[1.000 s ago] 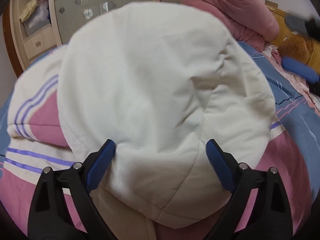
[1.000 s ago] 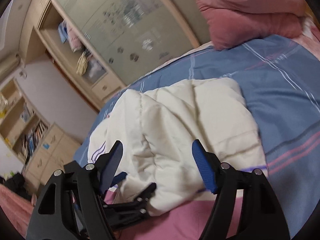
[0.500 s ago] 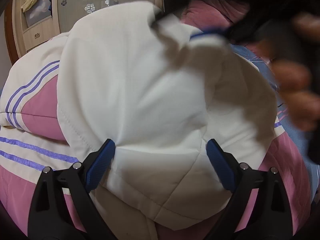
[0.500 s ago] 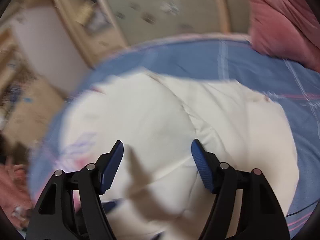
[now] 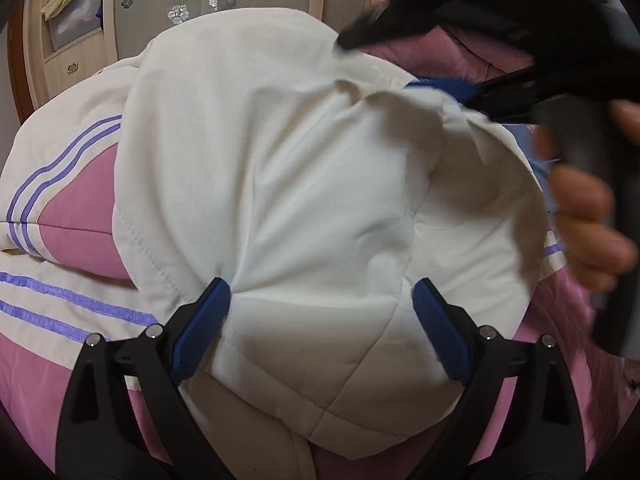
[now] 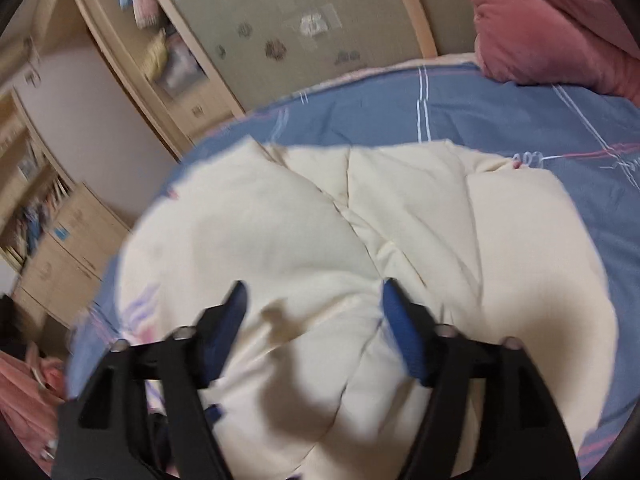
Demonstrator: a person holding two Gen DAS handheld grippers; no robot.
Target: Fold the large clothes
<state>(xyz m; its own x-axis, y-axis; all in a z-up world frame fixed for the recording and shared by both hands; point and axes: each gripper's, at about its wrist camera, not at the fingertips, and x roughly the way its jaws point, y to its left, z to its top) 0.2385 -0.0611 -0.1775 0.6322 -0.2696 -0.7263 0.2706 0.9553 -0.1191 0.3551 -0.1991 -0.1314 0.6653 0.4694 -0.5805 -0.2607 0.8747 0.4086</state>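
A cream padded jacket (image 5: 280, 168) with pink panels and purple stripes lies bunched on the bed; it also fills the right wrist view (image 6: 400, 240). My left gripper (image 5: 320, 300) is open, its blue pads pressed against a puffy fold of the jacket on both sides. My right gripper (image 6: 312, 300) has its jaws narrowed around a raised fold of the jacket. In the left wrist view the right gripper (image 5: 460, 88) and the hand holding it reach onto the jacket's far edge.
A blue striped bedsheet (image 6: 440, 120) lies under the jacket. A pink quilt (image 6: 560, 32) is heaped at the bed's far right. Wooden wardrobes and shelves (image 6: 160, 60) stand beyond the bed on the left.
My right gripper swung over the jacket, came down onto its far part and its jaws narrowed around a fold. My left gripper stayed pressed on the same fold.
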